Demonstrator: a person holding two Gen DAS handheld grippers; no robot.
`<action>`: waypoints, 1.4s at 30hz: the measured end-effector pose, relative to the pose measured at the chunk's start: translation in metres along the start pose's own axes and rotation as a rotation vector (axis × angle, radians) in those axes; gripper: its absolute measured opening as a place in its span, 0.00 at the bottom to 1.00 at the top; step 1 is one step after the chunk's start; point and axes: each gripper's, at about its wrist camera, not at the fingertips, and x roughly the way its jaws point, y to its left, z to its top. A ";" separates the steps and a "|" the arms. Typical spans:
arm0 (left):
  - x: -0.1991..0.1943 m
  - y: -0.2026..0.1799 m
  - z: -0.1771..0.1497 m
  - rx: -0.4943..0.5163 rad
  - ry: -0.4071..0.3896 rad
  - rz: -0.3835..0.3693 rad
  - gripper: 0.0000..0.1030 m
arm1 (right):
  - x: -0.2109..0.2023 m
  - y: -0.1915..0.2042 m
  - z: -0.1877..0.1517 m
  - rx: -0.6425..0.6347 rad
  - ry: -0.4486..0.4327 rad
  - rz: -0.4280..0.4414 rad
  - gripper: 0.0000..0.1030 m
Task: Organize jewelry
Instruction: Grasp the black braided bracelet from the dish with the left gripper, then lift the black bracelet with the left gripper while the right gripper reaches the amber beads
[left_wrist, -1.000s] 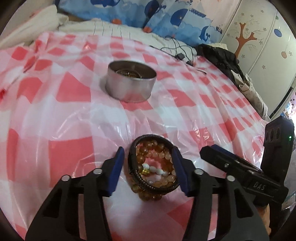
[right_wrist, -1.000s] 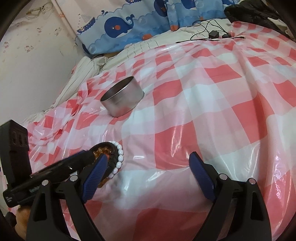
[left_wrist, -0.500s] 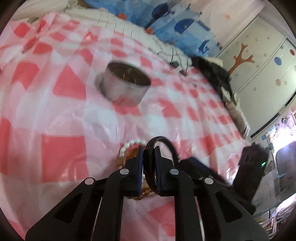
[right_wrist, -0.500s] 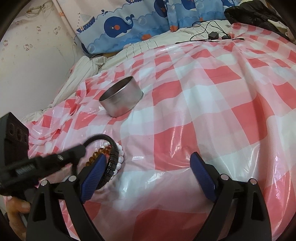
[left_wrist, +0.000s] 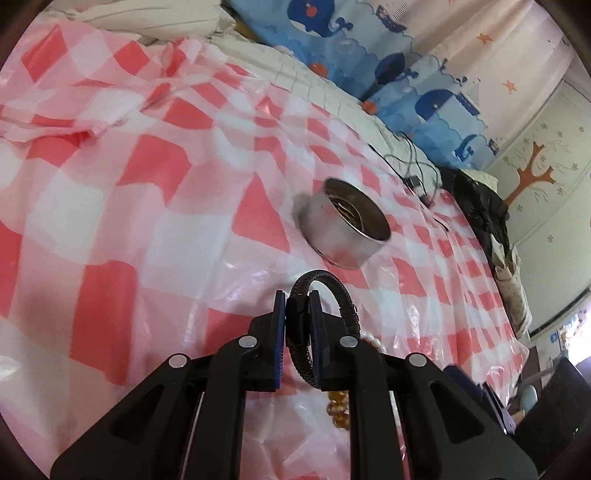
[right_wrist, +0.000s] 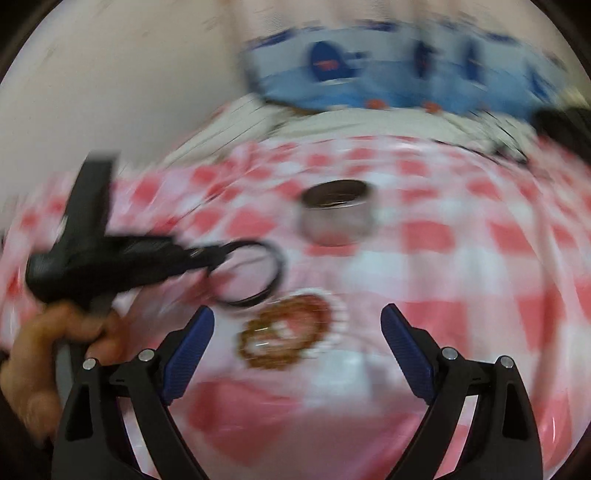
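My left gripper (left_wrist: 297, 302) is shut on a black braided bracelet (left_wrist: 340, 291) and holds it above the red-and-white checked cloth (left_wrist: 129, 192), short of a round metal tin (left_wrist: 343, 236). In the blurred right wrist view the left gripper (right_wrist: 207, 254) holds the bracelet (right_wrist: 273, 273) in the air, left of the tin (right_wrist: 336, 218). An amber bead bracelet (right_wrist: 284, 332) and a white bead bracelet (right_wrist: 338, 314) lie on the cloth between my right gripper's open jaws (right_wrist: 297, 321). The amber beads (left_wrist: 338, 406) show below the left fingers.
A blue whale-print quilt (left_wrist: 369, 62) and white bedding lie behind the cloth. Black cables (left_wrist: 417, 173) and dark clothing (left_wrist: 480, 206) lie at the far right. A wardrobe with a tree print (left_wrist: 535, 173) stands to the right.
My left gripper closed on the black bracelet, lifted it off the pile and swung it toward the tin. My right gripper moved quickly and now faces the remaining bead bracelets.
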 end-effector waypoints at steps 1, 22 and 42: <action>-0.001 0.003 0.001 -0.010 -0.007 0.006 0.11 | 0.004 0.004 0.001 -0.010 0.028 0.026 0.72; 0.006 0.016 0.001 -0.064 0.005 0.040 0.11 | 0.070 -0.011 0.021 -0.144 0.314 0.098 0.22; 0.011 0.016 -0.002 -0.071 0.016 0.051 0.17 | 0.048 -0.021 -0.003 -0.007 0.380 0.151 0.50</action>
